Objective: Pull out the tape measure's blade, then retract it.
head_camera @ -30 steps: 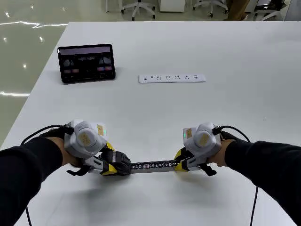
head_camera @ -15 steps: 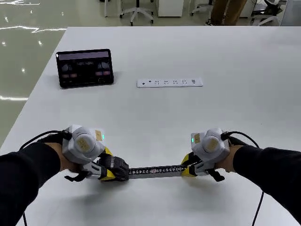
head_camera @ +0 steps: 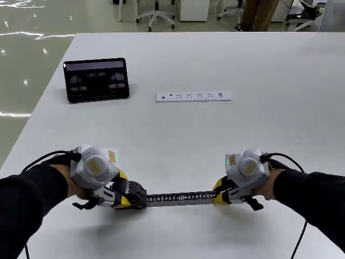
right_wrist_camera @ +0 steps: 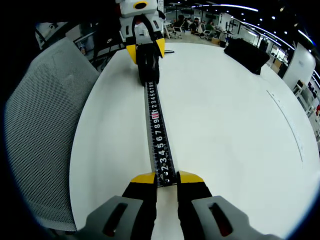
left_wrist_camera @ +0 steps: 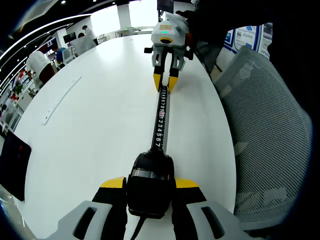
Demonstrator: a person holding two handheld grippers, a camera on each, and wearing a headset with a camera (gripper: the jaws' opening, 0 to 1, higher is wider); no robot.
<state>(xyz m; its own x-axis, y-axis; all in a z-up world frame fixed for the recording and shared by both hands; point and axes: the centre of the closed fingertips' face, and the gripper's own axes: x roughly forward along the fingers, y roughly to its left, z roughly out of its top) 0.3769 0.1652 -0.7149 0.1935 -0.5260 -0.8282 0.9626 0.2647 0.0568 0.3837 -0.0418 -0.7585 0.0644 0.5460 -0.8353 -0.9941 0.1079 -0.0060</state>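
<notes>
Tape measure [head_camera: 131, 194] sits at the near edge of the table [head_camera: 215, 135] in the head view, its black case clamped in the left gripper [head_camera: 125, 195]. Its blade [head_camera: 180, 198] runs right, low along the table, to the right gripper [head_camera: 219, 196], whose jaws pinch the blade's end. A tablet [head_camera: 96, 79] stands far left, and a power strip [head_camera: 193, 96] lies to its right. In the left gripper view, the yellow-tipped jaws press both sides of the tape measure, and the numbered blade stretches away to the other gripper. In the right gripper view, the jaws stand narrowly apart, closed onto the blade's tip, with a mesh chair [right_wrist_camera: 45, 125] beside the table's near edge.
</notes>
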